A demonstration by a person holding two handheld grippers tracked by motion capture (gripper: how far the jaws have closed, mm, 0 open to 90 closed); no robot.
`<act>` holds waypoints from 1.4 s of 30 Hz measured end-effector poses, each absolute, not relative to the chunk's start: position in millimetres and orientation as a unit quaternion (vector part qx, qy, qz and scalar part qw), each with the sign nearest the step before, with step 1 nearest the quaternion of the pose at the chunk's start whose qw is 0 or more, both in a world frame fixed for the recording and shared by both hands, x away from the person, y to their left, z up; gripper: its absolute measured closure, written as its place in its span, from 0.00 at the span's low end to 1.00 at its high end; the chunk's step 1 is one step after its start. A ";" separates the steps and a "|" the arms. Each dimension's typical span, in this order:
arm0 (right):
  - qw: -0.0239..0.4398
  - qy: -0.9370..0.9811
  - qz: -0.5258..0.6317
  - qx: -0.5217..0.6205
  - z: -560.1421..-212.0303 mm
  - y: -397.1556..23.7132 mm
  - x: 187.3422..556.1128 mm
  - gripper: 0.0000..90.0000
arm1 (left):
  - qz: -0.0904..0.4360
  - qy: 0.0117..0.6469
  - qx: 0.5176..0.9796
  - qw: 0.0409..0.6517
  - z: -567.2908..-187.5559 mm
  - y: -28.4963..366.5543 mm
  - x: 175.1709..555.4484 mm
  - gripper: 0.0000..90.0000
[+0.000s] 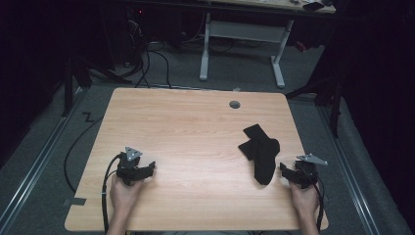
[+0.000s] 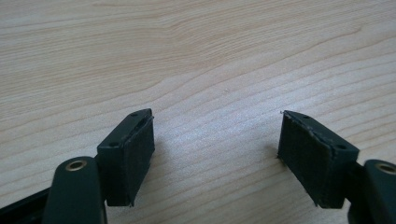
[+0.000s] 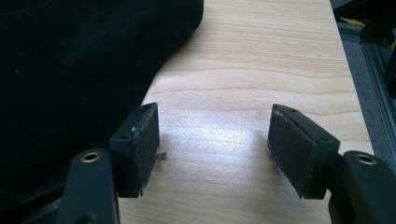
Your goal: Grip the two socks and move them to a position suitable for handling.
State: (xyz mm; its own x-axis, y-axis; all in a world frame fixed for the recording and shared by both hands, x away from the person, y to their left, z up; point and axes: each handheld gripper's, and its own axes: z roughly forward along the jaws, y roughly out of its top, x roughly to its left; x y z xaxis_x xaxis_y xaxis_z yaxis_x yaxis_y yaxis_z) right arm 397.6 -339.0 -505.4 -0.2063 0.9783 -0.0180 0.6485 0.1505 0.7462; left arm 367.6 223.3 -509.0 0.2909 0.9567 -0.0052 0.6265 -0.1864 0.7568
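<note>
Two black socks [image 1: 260, 151] lie crossed on the right half of the wooden table [image 1: 195, 127]. My right gripper [image 1: 285, 170] rests on the table just right of the socks' near end, open, with bare wood between its pads. In the right gripper view the black sock [image 3: 74, 70] spreads left of my right gripper [image 3: 215, 149], beside the left pad [image 3: 144, 144]. My left gripper [image 1: 149, 169] sits at the table's front left, far from the socks. In its own view my left gripper [image 2: 217, 154] is open over bare wood.
A round grommet hole [image 1: 235, 104] sits near the table's far edge. The table's right edge [image 3: 345, 74] runs close beside my right gripper, with grey floor and a rail beyond. Cables [image 1: 105, 196] trail from the left gripper off the front edge.
</note>
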 end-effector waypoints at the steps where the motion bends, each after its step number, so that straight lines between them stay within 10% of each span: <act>1: 0.264 0.711 0.312 0.572 -505.4 -339.0 397.6 0.38 | 0.246 0.542 0.730 0.336 -509.0 223.3 367.6 0.30; 42: 0.269 0.711 0.324 0.564 -502.9 -337.9 395.2 0.58 | 0.249 0.544 0.727 0.336 -509.0 223.2 367.8 0.32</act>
